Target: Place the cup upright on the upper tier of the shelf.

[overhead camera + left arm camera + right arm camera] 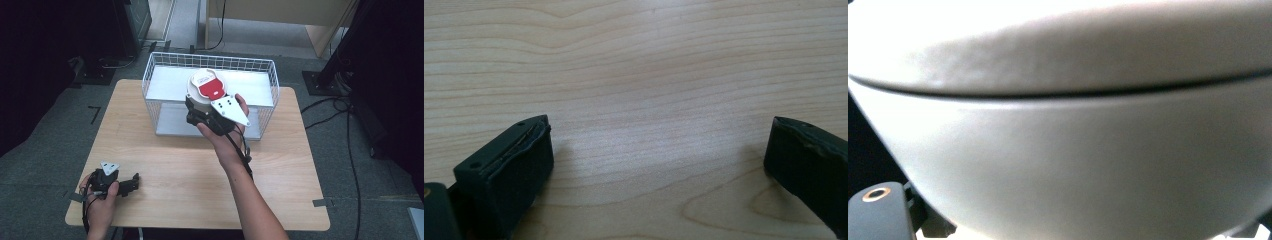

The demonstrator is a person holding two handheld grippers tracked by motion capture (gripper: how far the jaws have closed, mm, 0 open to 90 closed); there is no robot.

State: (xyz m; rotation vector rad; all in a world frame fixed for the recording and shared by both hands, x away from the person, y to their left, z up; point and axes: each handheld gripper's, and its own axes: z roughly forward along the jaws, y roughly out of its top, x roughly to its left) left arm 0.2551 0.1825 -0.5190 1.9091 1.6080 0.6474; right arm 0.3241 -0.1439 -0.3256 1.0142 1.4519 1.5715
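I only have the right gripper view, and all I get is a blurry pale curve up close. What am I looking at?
Observer: It is a round white container with a red-and-white lid, gripped by the right hand-held gripper. The high view shows it raised over the front wall of a white wire basket.
Operator: And where is the other one?
Observer: The left hand-held gripper is at the table's near left corner, far from the basket. The left gripper view shows its jaws open with bare wood between them.
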